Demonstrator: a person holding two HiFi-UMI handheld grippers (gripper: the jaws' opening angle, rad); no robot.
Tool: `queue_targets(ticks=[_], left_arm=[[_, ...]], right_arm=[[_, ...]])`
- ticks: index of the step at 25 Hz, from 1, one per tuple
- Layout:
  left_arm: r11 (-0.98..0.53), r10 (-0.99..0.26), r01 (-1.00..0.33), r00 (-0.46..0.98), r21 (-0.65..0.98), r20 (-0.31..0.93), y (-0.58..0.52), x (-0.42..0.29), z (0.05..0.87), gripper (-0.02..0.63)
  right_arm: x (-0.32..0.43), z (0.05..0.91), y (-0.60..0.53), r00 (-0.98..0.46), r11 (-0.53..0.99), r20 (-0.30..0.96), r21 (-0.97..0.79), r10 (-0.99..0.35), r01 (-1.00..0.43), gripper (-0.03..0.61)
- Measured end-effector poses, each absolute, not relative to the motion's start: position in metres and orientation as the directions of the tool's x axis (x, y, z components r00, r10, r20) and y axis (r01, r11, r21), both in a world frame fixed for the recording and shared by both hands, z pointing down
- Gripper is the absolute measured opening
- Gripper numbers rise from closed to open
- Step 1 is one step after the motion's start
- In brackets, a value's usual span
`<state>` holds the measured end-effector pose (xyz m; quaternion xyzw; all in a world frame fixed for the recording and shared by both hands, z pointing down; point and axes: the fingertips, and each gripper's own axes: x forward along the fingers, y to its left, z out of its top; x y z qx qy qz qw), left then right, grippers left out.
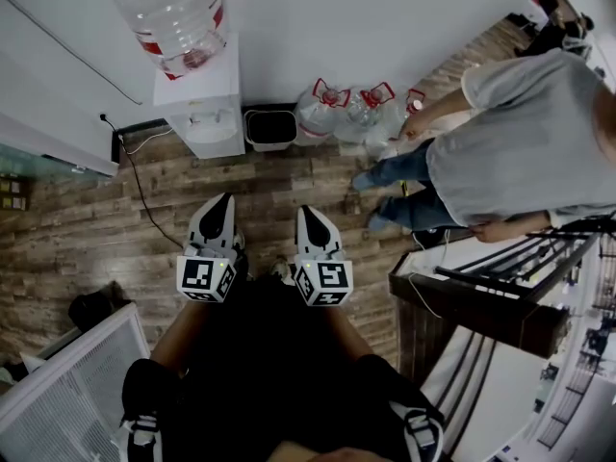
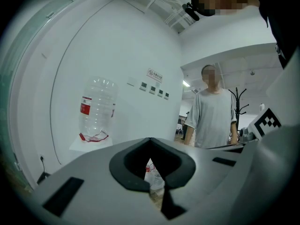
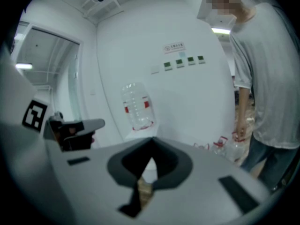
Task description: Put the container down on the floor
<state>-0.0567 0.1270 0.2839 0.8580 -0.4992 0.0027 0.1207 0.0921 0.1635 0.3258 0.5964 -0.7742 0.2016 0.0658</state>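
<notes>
A large clear water bottle (image 1: 173, 12) with a red label stands upside down on a white dispenser (image 1: 207, 104) against the wall. It also shows in the left gripper view (image 2: 97, 109) and the right gripper view (image 3: 136, 107). Several clear jugs with red handles (image 1: 346, 114) sit on the wood floor by the wall, to the dispenser's right. My left gripper (image 1: 223, 202) and right gripper (image 1: 306, 212) hang side by side over the floor, short of the dispenser, both pointing at it. Both are shut with nothing between the jaws (image 2: 150, 142) (image 3: 151, 142).
A person in a grey shirt (image 1: 510, 142) bends over the jugs at the right, one hand on a jug. A black bin (image 1: 269, 128) stands beside the dispenser. A black cable (image 1: 140, 186) trails across the floor. A dark railing (image 1: 481, 296) stands at the right, a white panel (image 1: 77, 383) at the lower left.
</notes>
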Motion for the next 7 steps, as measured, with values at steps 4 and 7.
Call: queue_targets(ticks=[4,7], left_arm=[[-0.477,-0.854,-0.856,0.505,0.201,0.123,0.123,-0.058,0.282,0.028],[-0.478,-0.854,-0.855,0.505,0.200,0.120,0.118,-0.060,0.281,0.028]], right_arm=[[0.089,0.324,0.159,-0.282,0.211,0.339,-0.231,-0.898,-0.950,0.032],[0.086,0.320,0.153,-0.282,0.212,0.330,-0.232,-0.901,-0.949,0.032]])
